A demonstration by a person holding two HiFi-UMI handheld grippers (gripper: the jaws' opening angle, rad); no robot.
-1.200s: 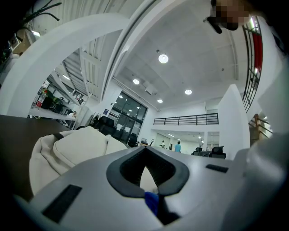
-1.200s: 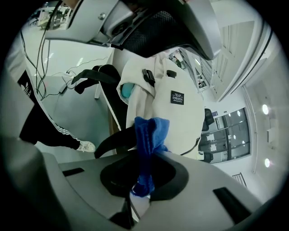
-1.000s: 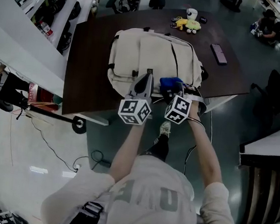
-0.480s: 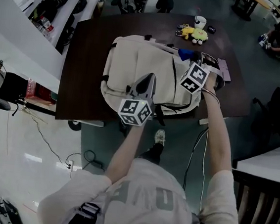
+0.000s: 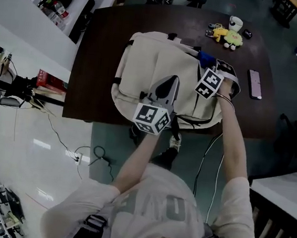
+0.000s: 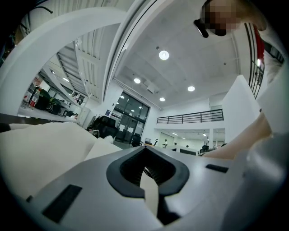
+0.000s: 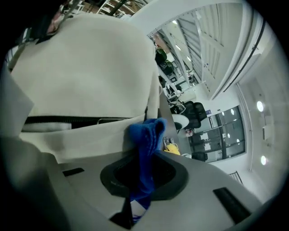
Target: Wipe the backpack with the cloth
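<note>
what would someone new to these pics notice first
The big cream backpack lying flat across the dark table dominates the head view. Next is the bright blue cloth pinched in the right gripper at the backpack's far right side, while the left gripper is over its near part. A yellow plush toy sits near the table's far edge.

A beige backpack [image 5: 154, 63] lies on the dark bench [image 5: 97, 57], reaching its near edge. The left tongs [image 5: 168, 86] rest on its middle. The right tongs [image 5: 208, 68] meet a blue cloth [image 5: 204, 57] on its right side. A phone [image 5: 254, 83] lies near the right edge.
</note>
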